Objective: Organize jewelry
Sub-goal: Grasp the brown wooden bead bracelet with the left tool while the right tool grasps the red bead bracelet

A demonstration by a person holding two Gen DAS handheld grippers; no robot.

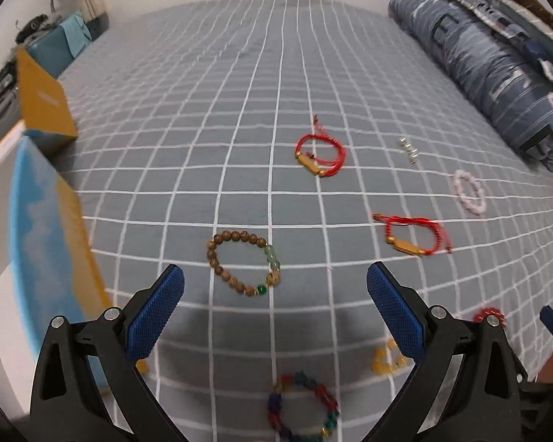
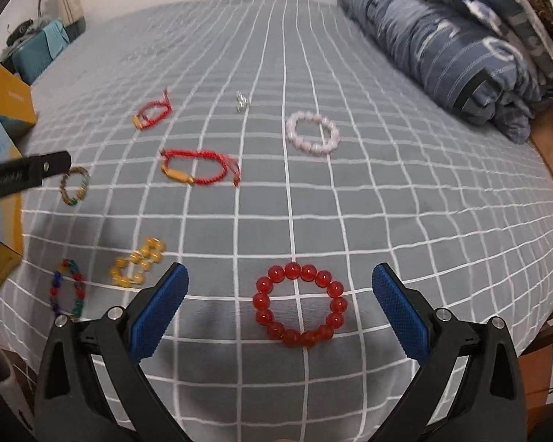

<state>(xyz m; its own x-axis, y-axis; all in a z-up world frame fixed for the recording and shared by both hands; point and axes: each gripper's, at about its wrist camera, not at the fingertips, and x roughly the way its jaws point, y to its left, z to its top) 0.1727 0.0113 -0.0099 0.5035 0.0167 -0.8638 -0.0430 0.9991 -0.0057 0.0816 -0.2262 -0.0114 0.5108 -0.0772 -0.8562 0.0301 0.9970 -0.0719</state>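
Observation:
Several bracelets lie on the grey checked bedsheet (image 1: 239, 73). My left gripper (image 1: 275, 281) is open and empty, just short of a wooden bead bracelet (image 1: 244, 263); a multicoloured bracelet (image 1: 303, 409) lies below it. Two red cord bracelets (image 1: 320, 154) (image 1: 414, 235), a pink bead bracelet (image 1: 469, 192) and silver pieces (image 1: 408, 149) lie further off. My right gripper (image 2: 280, 281) is open and empty, its jaws on either side of a red bead bracelet (image 2: 300, 305). A yellow bead bracelet (image 2: 138, 261) and the multicoloured one (image 2: 68, 289) lie to its left.
An open blue and yellow box (image 1: 48, 250) and its lid (image 1: 42, 103) stand at the bed's left edge. A folded blue quilt (image 1: 479, 59) lies along the right side. The left gripper's body (image 2: 22, 175) reaches into the right wrist view from the left.

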